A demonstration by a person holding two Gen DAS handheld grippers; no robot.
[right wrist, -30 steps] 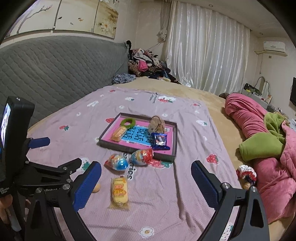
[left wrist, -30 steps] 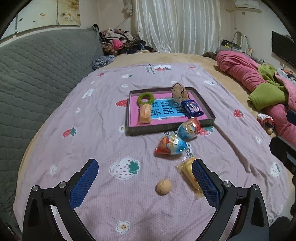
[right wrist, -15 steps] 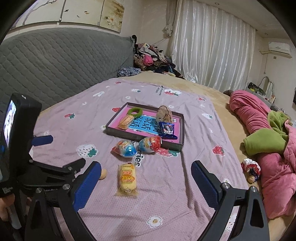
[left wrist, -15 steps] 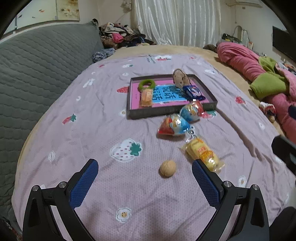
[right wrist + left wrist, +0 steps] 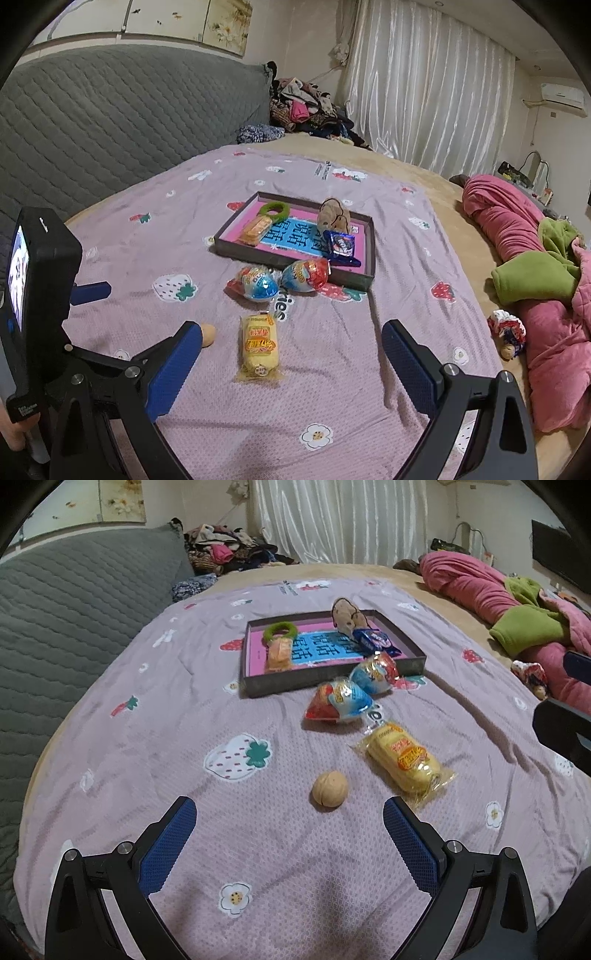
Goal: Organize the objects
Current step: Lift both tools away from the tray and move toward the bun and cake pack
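On the bed, the left gripper (image 5: 288, 834) had dropped closer to the walnut (image 5: 330, 788), jaws wide & empty w/ the nut just ahead, right gripper (image 5: 291, 360) likewise empty over the yellow snack (image 5: 258, 345), tray (image 5: 328, 681) beyond — pickup probably next.
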